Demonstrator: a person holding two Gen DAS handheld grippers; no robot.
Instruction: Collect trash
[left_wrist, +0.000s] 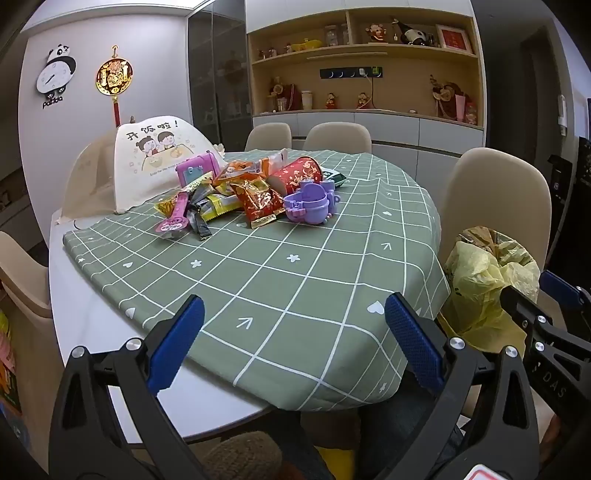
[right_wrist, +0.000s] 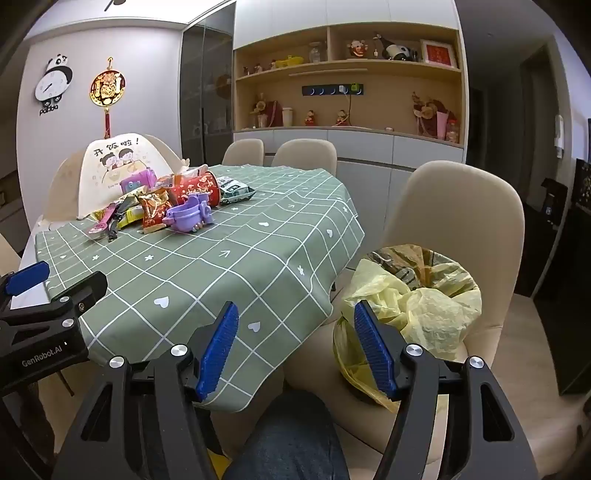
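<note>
A heap of snack wrappers lies at the far side of the green checked tablecloth, mixed with a red paper cup, a purple toy and a pink toy. A bin lined with a yellow bag sits on the chair at the table's right. My left gripper is open and empty over the near table edge. My right gripper is open and empty between the table corner and the bin.
A white mesh food cover stands behind the heap. Beige chairs ring the table. A dark packet lies beside the cup. The person's knee is below the right gripper.
</note>
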